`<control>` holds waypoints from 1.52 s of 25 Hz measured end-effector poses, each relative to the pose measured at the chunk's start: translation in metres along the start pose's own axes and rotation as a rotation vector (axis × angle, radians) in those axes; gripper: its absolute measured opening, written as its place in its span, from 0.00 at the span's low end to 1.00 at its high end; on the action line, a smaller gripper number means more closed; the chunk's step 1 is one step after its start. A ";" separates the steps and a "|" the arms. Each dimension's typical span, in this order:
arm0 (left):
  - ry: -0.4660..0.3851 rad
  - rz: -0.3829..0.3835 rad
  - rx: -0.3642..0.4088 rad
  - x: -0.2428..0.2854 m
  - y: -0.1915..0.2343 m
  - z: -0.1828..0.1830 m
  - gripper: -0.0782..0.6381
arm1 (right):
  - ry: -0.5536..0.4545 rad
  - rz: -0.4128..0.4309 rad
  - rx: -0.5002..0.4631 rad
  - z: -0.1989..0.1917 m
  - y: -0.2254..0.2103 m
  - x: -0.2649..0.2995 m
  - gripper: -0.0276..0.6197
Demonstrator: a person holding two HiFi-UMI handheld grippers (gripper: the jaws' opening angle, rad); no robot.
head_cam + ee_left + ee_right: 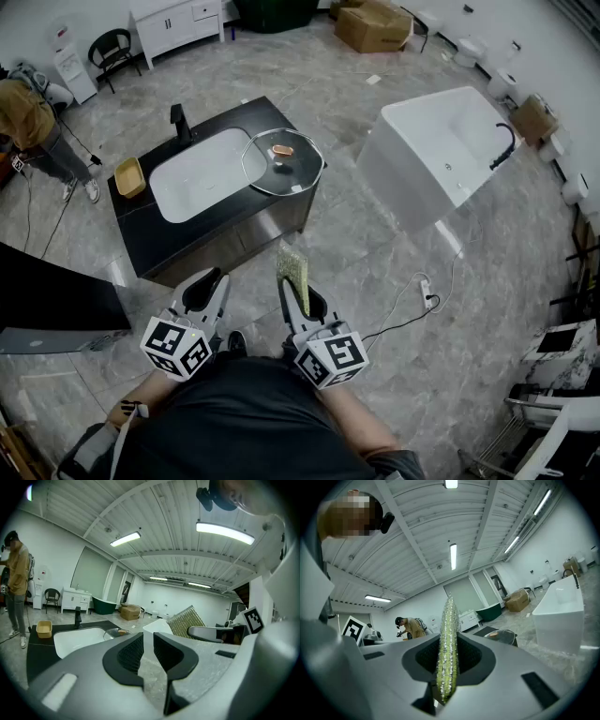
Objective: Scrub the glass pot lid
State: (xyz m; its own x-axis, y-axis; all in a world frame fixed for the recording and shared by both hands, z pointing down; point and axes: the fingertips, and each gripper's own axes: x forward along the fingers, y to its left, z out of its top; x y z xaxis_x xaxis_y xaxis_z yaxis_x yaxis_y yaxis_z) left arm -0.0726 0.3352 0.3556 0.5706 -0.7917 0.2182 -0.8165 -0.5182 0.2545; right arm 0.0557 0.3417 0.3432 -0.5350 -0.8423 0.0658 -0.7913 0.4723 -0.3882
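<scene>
The glass pot lid (281,161) lies flat on the right end of a black vanity counter (202,234), beside its white sink (197,175); it also shows small as the lid (117,631) and the lid (504,636). Both grippers are held low over the floor, well short of the counter. My right gripper (292,286) (450,644) is shut on a yellow-green scouring sponge (292,267) (449,620) that stands upright out of the jaws; the same sponge (186,620) shows in the left gripper view. My left gripper (214,277) (147,641) is shut with nothing between the pads.
A black faucet (178,122) and a yellow basket (129,176) are on the counter's left part. A white bathtub (441,155) stands to the right, with a power strip and cable (427,291) on the floor. A person (28,122) stands far left. Cardboard boxes (375,23) sit at the back.
</scene>
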 end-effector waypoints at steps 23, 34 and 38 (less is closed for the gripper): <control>0.004 0.048 -0.001 0.045 -0.075 -0.012 0.21 | -0.024 0.065 0.061 0.025 -0.069 -0.047 0.13; 0.035 0.068 -0.018 0.076 -0.065 -0.010 0.21 | 0.024 0.066 0.124 0.019 -0.099 -0.023 0.13; 0.041 0.038 -0.043 0.106 -0.040 -0.006 0.21 | 0.040 0.024 0.110 0.023 -0.115 0.005 0.13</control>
State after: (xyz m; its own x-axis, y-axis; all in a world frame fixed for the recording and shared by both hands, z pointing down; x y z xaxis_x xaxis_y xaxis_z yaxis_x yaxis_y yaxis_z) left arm 0.0209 0.2738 0.3739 0.5431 -0.7961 0.2669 -0.8335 -0.4728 0.2858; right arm 0.1509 0.2768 0.3675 -0.5666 -0.8190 0.0910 -0.7421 0.4591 -0.4883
